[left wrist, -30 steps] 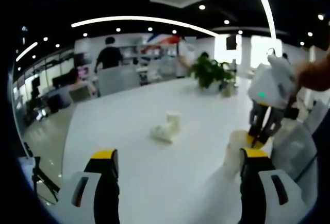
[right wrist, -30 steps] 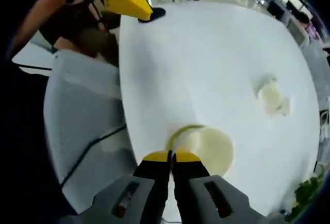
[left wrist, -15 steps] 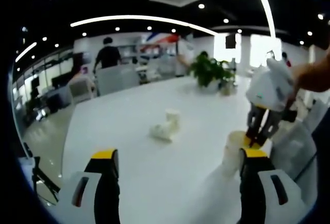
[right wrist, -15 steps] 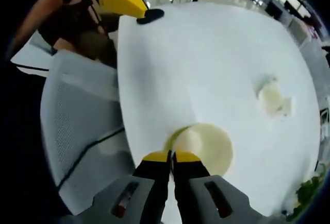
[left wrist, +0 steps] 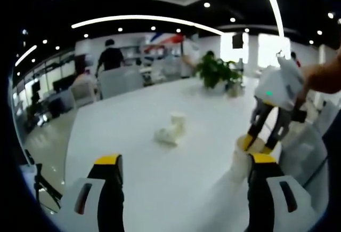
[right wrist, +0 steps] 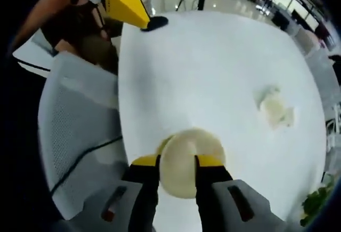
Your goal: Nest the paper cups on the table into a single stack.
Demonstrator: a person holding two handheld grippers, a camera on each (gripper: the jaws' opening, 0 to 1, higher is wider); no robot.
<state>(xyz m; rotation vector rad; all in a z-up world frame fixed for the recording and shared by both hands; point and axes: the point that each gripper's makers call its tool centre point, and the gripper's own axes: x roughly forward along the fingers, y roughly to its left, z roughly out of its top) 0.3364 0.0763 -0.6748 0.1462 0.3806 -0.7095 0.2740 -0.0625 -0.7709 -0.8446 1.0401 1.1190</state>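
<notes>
No readable labels. Right gripper [right wrist: 177,161], jaws apart, straddles a paper cup [right wrist: 186,160] standing at the white table [right wrist: 213,72] edge. Left gripper [left wrist: 184,162] jaws apart, empty. More cups [left wrist: 171,129] lie mid-table.

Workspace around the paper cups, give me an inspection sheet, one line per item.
Surface: white table, bare around the cups.
Job's things: near paper cup upright at the table edge; far cups mid-table, one upright, another apparently lying beside it.
Clutter: potted plant at the far end.
Grippers: right gripper open, jaws astride the near cup's rim; left gripper open, holding nothing.
Cables: dark cable across the grey chair.
Surroundings: office, chairs, people in the background.
</notes>
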